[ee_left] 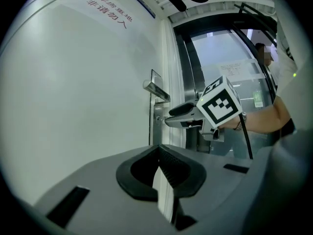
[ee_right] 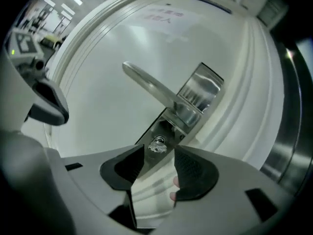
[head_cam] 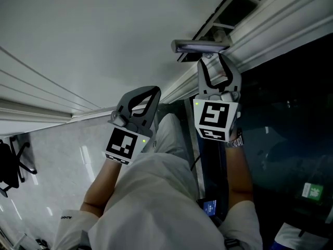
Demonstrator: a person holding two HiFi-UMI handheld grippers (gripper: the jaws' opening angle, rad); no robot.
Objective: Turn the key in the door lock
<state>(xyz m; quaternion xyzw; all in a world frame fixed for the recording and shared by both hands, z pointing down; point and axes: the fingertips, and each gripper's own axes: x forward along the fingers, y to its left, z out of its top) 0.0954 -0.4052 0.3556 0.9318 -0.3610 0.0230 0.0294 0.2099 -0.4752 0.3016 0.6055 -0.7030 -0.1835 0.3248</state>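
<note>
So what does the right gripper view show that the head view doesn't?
Only the right gripper view shows the key in the lock under the door handle, just ahead of the right gripper's parted jaws, which don't touch it. Only the head view shows the person's arms, a wristwatch and an office chair. Both show the handle, the white door and the left gripper.

Black office chair [head_cam: 11,165] on pale glossy floor [head_cam: 67,155], green sign [head_cam: 312,191] at dark glass [head_cam: 291,103]
</note>
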